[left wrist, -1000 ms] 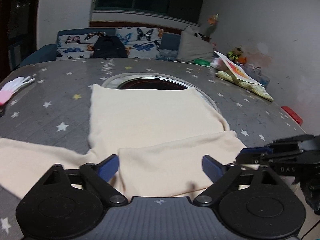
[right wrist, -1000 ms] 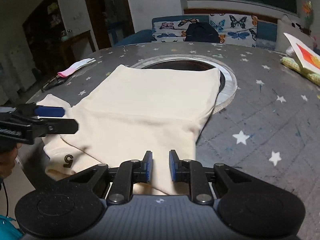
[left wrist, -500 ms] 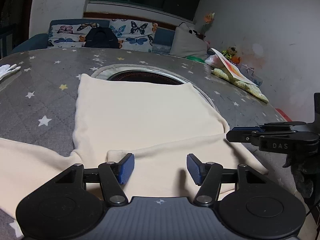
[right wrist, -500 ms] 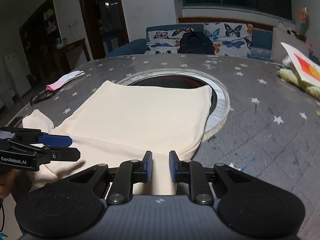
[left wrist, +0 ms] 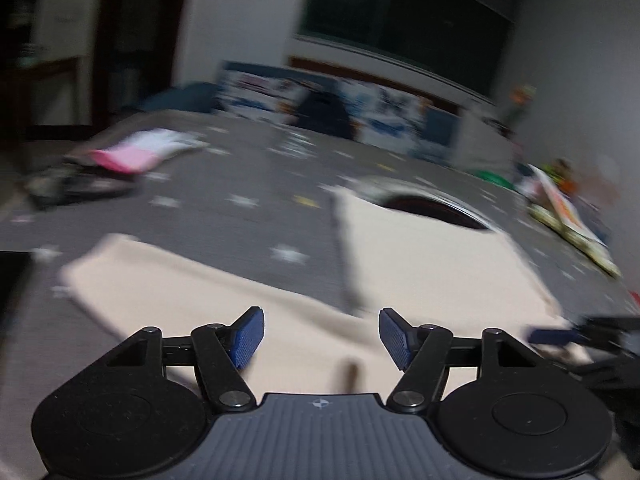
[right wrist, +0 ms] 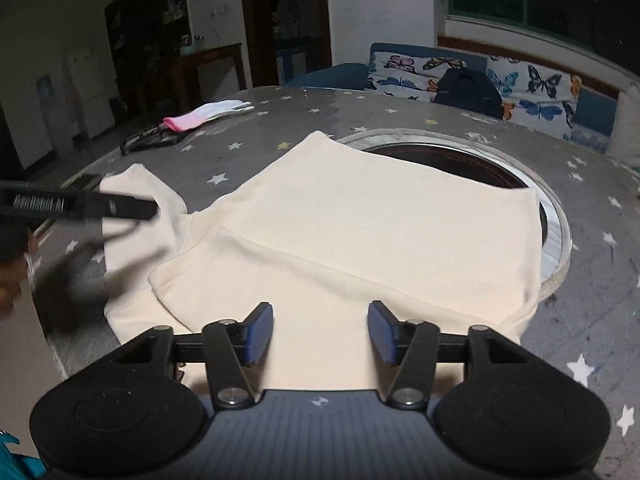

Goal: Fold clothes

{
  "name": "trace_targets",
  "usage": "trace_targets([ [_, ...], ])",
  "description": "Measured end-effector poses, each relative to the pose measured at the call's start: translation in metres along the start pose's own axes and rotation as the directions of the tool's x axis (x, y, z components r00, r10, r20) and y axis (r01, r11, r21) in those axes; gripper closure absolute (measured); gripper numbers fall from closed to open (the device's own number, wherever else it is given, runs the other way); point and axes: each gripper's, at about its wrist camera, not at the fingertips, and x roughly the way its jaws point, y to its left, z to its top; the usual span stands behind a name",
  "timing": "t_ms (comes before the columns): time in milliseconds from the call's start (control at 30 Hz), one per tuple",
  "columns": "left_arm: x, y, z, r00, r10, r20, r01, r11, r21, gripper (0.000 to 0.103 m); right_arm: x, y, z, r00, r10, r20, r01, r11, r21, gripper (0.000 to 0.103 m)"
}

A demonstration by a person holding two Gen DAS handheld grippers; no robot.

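Note:
A cream long-sleeved top (right wrist: 360, 232) lies flat on the grey star-patterned table (right wrist: 600, 300). One sleeve is folded across its near edge, the other sleeve (right wrist: 136, 196) sticks out to the left. My right gripper (right wrist: 320, 330) is open and empty just above the folded near edge. My left gripper (left wrist: 321, 334) is open and empty over the left sleeve (left wrist: 168, 280); its view is blurred. The left gripper also shows in the right wrist view (right wrist: 80, 206), above the outstretched sleeve. The right gripper's fingers (left wrist: 560, 336) show at the right edge of the left wrist view.
A round dark opening with a metal rim (right wrist: 460, 160) sits in the table behind the top. A pink and white glove (right wrist: 208, 114) and a dark flat object (right wrist: 152, 138) lie at the far left. A butterfly-patterned sofa (right wrist: 480, 80) stands behind the table.
My right gripper has opened and let go of the folded sleeve. My left gripper has swung left toward the outstretched sleeve and opened a little wider.

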Motion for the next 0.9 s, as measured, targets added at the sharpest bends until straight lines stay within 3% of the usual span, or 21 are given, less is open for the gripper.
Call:
trace_targets([
  [100, -0.005, 0.03, 0.007, 0.991, 0.128, 0.042, -0.125, 0.989, -0.078, 0.03, -0.004, 0.004, 0.002, 1.0, 0.009, 0.018, -0.009, 1.0, -0.008, 0.041],
  [300, 0.001, 0.077, 0.017, 0.955, 0.295, 0.026, -0.285, 0.94, -0.189, 0.027, 0.003, 0.004, -0.002, 1.0, 0.019, -0.01, -0.019, 1.0, 0.019, 0.036],
  [567, 0.022, 0.106, 0.023, 0.942, 0.335, -0.018, -0.329, 0.914, -0.239, 0.03, 0.002, 0.006, -0.006, 1.0, 0.016, -0.003, -0.015, 1.0, 0.027, 0.032],
  [767, 0.028, 0.108, 0.019, 0.94, 0.34, -0.021, -0.334, 0.909, -0.248, 0.05, 0.0, 0.004, -0.007, 1.0, 0.014, 0.0, -0.014, 0.999, 0.041, 0.032],
  [833, 0.029, 0.108, 0.018, 0.935, 0.354, -0.015, -0.346, 0.906, -0.244, 0.06, -0.001, 0.003, -0.007, 1.0, 0.013, 0.002, -0.013, 0.999, 0.044, 0.031],
  [900, 0.03, 0.11, 0.018, 0.934, 0.357, -0.013, -0.348, 0.903, -0.252, 0.08, -0.002, 0.003, -0.007, 1.0, 0.011, 0.006, -0.011, 0.999, 0.045, 0.031],
])
